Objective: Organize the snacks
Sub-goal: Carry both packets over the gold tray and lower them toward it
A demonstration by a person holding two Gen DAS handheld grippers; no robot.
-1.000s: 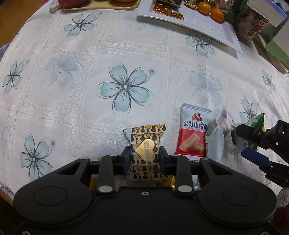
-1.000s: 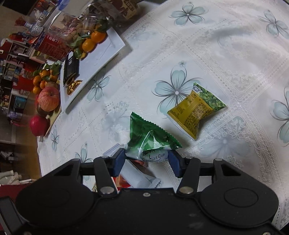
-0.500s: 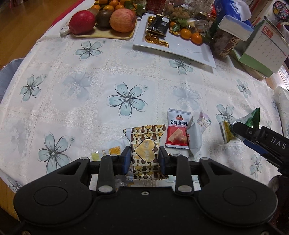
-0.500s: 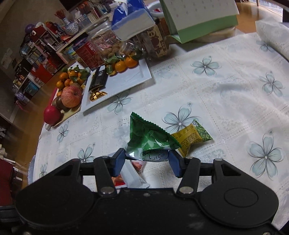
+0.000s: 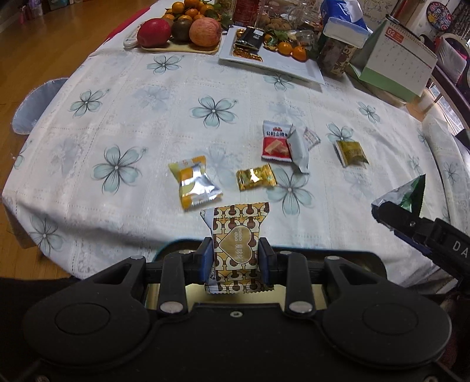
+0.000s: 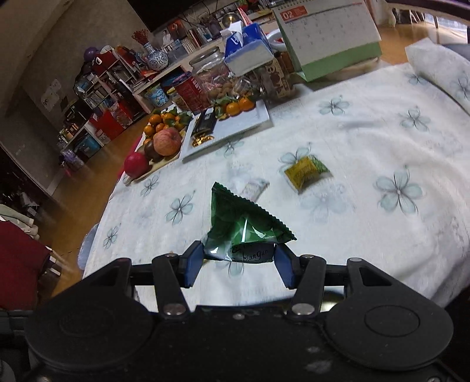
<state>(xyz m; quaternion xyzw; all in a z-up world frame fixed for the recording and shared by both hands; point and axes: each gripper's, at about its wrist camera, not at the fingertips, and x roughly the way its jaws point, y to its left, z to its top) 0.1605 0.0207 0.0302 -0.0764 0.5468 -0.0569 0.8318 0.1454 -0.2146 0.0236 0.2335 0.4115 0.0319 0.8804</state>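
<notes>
My left gripper [image 5: 235,260] is shut on a gold-and-brown patterned snack packet [image 5: 237,232] with a heart label, held above the table's near edge. My right gripper [image 6: 238,261] is shut on a green snack packet [image 6: 243,226], also lifted; it shows at the right of the left wrist view [image 5: 411,195]. On the flowered tablecloth [image 5: 147,97] lie a yellow-silver packet [image 5: 194,182], a small gold candy [image 5: 256,177], a red packet [image 5: 274,142], a grey-white packet [image 5: 298,147] and an olive-yellow packet [image 5: 351,152].
A dark-rimmed tray [image 5: 176,245] with a gold inside sits under the left gripper at the near edge. At the far side stand a fruit tray [image 5: 179,29], a white plate [image 5: 270,58] with sweets and oranges, a tissue box [image 5: 343,26], jars and a desk calendar [image 5: 393,58].
Both grippers have lifted and drawn back from the table toward the near edge, each carrying its packet. The yellow-silver packet and gold candy have come into view.
</notes>
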